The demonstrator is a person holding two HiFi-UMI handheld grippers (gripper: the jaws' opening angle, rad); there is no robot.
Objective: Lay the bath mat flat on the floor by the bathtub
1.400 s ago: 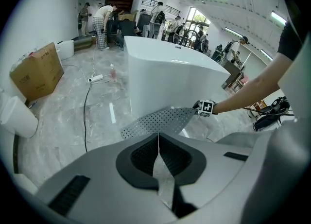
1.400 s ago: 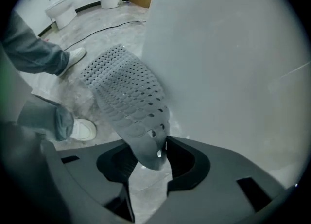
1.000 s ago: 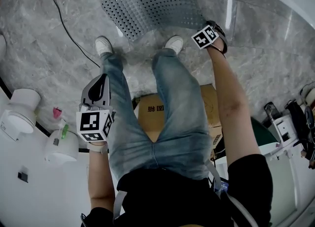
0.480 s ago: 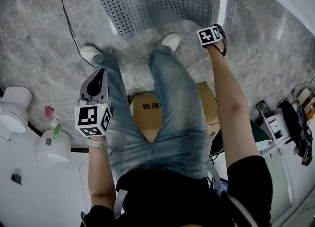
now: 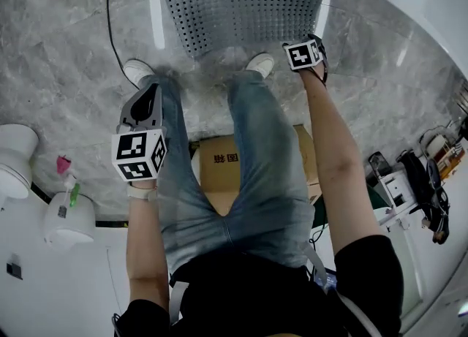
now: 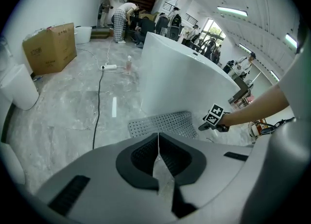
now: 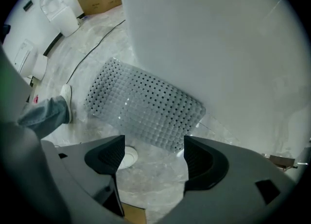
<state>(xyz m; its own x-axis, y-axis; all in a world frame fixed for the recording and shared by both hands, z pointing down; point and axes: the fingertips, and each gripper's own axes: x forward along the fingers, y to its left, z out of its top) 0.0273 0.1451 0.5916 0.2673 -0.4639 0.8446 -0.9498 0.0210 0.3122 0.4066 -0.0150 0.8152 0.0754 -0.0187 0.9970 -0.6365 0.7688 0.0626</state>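
The bath mat (image 5: 241, 10), translucent grey with rows of holes, lies spread on the marble floor along the white bathtub (image 5: 409, 6). My right gripper (image 5: 307, 54) hangs just off the mat's near right corner and points straight down. Its jaws have just been opening. In the right gripper view the right gripper (image 7: 150, 155) stands open over bare floor with nothing between the pads, the mat (image 7: 143, 106) a little beyond them. My left gripper (image 5: 151, 94) is by the person's left leg, well short of the mat. It (image 6: 158, 143) is shut and empty.
The person's two white shoes (image 5: 139, 71) stand at the mat's near edge. A cardboard box (image 5: 227, 164) sits behind the legs. A black cable (image 5: 110, 14) runs over the floor at left. A toilet (image 5: 14, 160) and white bin (image 5: 69, 218) are at left. A floor drain (image 7: 129, 156) lies under the right gripper.
The mat's bowed near edge has settled flat. The right gripper has come off the mat's corner with its jaws apart. The left gripper has shifted forward and down; the left foot stepped out.
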